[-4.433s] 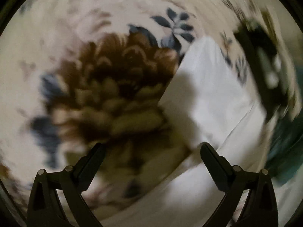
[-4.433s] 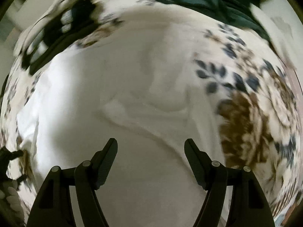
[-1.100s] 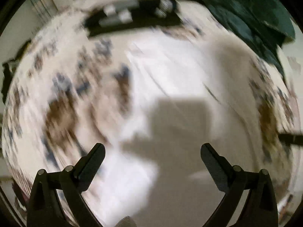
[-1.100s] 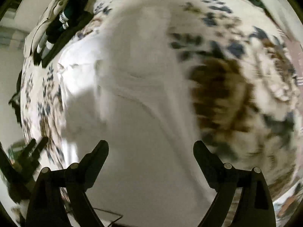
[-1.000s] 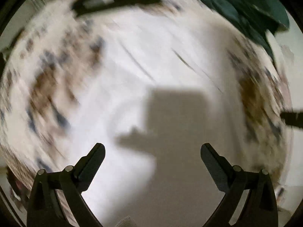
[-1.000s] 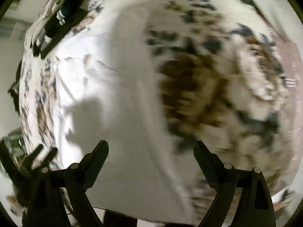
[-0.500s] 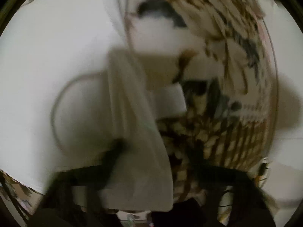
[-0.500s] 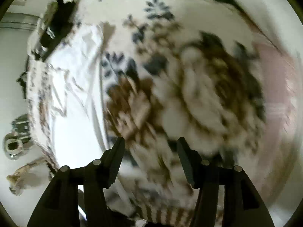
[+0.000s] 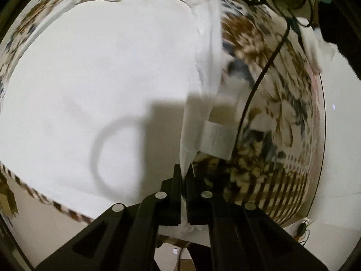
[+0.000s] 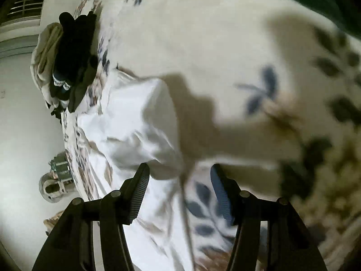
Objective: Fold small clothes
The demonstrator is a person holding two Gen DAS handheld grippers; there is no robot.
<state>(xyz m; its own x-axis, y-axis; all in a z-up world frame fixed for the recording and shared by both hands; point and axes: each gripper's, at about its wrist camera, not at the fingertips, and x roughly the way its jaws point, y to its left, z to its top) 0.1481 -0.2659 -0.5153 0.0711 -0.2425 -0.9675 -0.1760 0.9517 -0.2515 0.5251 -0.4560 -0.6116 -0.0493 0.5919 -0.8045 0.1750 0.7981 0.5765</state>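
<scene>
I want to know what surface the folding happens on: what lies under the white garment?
The white garment lies on a floral bedspread, visible beyond its edges in both views. The left gripper pinches its edge. What lies beneath the garment's middle is covered.

The garment (image 9: pixel 101 67) is plain white. The bed cover (image 9: pixel 282 103) is cream with brown flowers and dark blue leaves (brown stripes at its border). The clothes pile (image 10: pixel 72 54) is black and beige.

Floral bedspread (image 10: pixel 203 33), perhaps cable (image 9: pixel 259 85).
</scene>
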